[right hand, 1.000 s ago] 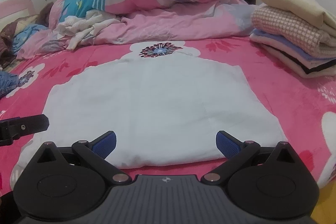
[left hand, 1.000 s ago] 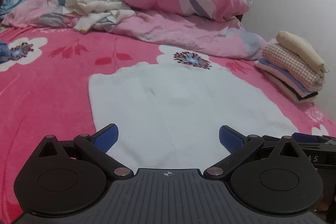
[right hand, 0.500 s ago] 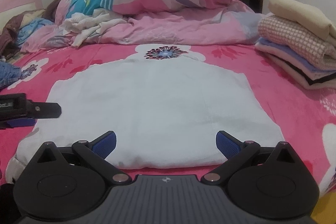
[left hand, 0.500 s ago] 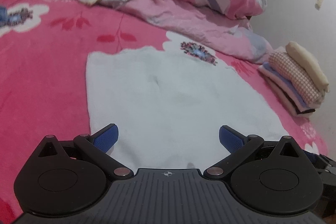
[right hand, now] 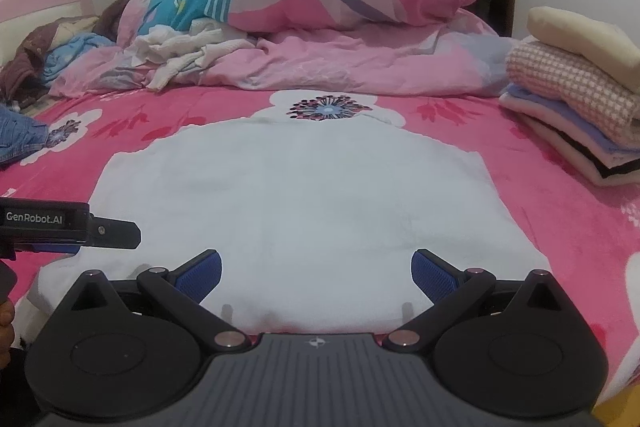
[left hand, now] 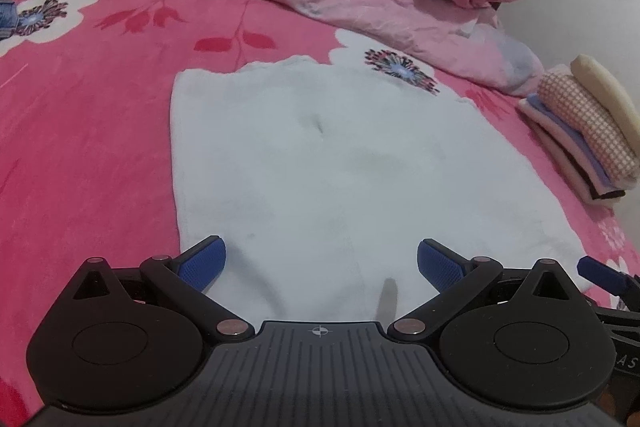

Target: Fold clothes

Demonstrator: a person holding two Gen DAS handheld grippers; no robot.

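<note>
Both claws, left claw (left hand: 320,263) and right claw (right hand: 316,269), spread wide, empty, at near edge of white garment (right hand: 312,211). We see it flat on pink bed (right hand: 560,207), unfinished. Folded stack (right hand: 576,99) done; crumpled clothes (right hand: 188,53) remain.

Dim, soft indoor light with faint shadows; slightly blurry, grainy views, fisheye-curved and dark at corners.

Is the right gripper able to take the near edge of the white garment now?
Probably yes: the right gripper is open just above the near edge of the white garment, with nothing lying between them.
</note>
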